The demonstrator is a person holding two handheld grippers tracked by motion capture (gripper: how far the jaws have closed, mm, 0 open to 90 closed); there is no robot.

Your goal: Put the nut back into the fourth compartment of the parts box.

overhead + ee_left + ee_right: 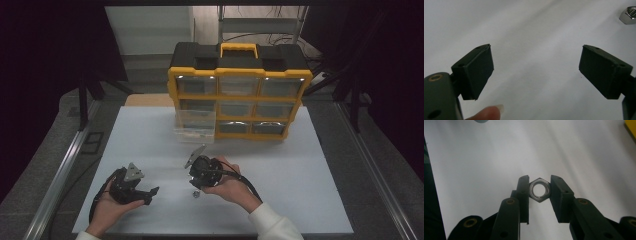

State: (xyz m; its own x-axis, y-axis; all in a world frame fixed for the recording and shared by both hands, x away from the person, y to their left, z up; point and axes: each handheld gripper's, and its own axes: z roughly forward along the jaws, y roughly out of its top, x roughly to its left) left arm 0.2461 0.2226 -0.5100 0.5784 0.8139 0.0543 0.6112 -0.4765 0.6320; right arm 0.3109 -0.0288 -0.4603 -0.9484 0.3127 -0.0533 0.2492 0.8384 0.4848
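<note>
Gripping a hex nut (539, 190) on two opposite sides, the right tool (539, 191) has both pads pressed on it. Nut lies flat on the white worktop (280, 165), bore axis pointing straight up, no long axis to speak of. Seen in the right gripper view: shiny silver metal, six-sided, round through-hole with worktop showing through it.

Landmark = nut. In the high view the nut (195, 194) sits directly under the right tool (196, 187), whose jaws point down at the worktop. Right hand (227, 184) is wrapped around the tool body just right of the nut, white sleeve (272, 222) trailing toward the near edge.

Left tool (150, 194) lies left of the nut, well apart, jaws wide with nothing between, aimed toward it. Left hand (107, 207) cups it from below. Left gripper view shows the nut (628, 15) beyond its jaws, and a fingertip (487, 113) at the bottom edge.

Yellow-black drawer organiser (240, 90) stands far beyond the nut, one clear drawer (195, 127) pulled out.
</note>
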